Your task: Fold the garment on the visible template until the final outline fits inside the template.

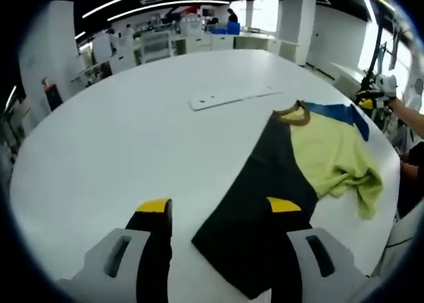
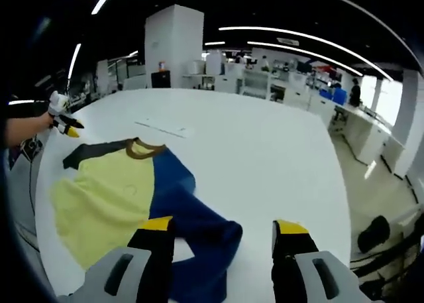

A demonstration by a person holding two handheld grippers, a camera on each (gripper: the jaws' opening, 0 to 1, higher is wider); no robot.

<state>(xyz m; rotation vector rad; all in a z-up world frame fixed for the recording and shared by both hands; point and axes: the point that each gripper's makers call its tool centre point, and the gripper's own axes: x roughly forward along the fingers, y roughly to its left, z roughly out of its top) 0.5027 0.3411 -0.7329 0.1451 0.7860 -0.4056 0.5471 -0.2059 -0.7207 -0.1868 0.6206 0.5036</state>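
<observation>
Both tongs (image 1: 218, 207) (image 2: 222, 227) wide open, empty — yellow/blue/black garment (image 1: 311, 157) lies rumpled, flat on table (image 1: 132, 137).

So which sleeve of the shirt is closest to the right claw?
The blue sleeve. It stretches out right up to the right claw, passing under its left tip, while the black sleeve lies at the shirt's far corner.
</observation>
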